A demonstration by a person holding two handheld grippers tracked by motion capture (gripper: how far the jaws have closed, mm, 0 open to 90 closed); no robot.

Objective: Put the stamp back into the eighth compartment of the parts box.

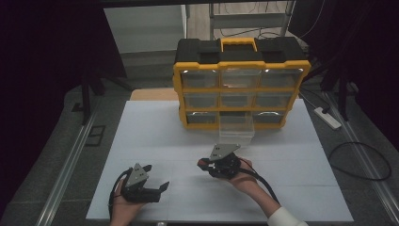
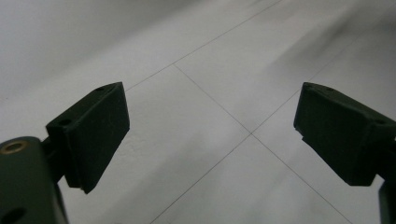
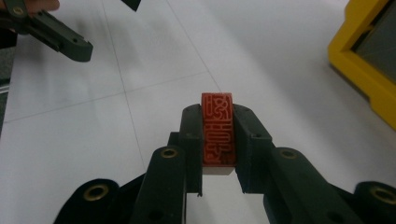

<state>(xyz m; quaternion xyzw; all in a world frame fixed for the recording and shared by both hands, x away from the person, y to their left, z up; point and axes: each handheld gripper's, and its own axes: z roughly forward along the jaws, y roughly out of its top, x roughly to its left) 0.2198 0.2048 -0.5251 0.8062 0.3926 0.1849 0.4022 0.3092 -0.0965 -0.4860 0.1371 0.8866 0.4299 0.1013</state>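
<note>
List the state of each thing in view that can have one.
Left gripper: open, nothing between the jaws.
Right gripper: shut on the red stamp.
Red stamp: clamped, carved face toward the camera.
Organizer case: upright on the table.
Clear drawer: pulled out from the bottom row.

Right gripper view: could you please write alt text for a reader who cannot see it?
The right hand-held gripper is shut on a small red stamp whose carved face points at the camera, above a white table. The left hand-held gripper shows at the upper left, and a corner of the yellow organizer at the right edge.
</note>
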